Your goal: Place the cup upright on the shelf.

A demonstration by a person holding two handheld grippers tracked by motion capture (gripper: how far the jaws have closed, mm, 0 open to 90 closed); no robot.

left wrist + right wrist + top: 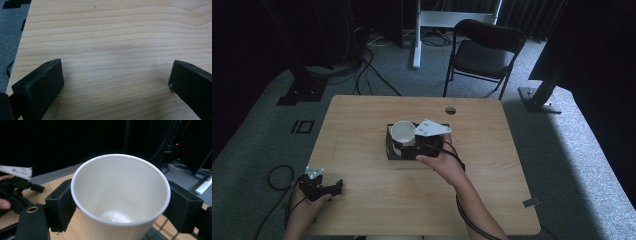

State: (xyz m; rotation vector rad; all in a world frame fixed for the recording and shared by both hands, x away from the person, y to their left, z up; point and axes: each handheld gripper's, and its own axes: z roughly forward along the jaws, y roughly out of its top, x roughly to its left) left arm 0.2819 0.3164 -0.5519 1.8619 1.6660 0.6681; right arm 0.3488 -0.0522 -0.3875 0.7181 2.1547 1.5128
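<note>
Cup position: white cup (402,132) sat mid-table, mouth open, empty.
Left gripper (323,188): jaws spread wide over bare table (112,37), near its left front corner, well apart from cup.
Right gripper (120,205): jaws closed against cup's sides, clearly the nearer hand.

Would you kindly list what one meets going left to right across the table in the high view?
Left tool at the table's near-left edge → white paper cup → right tool holding it → cable hole.
</note>
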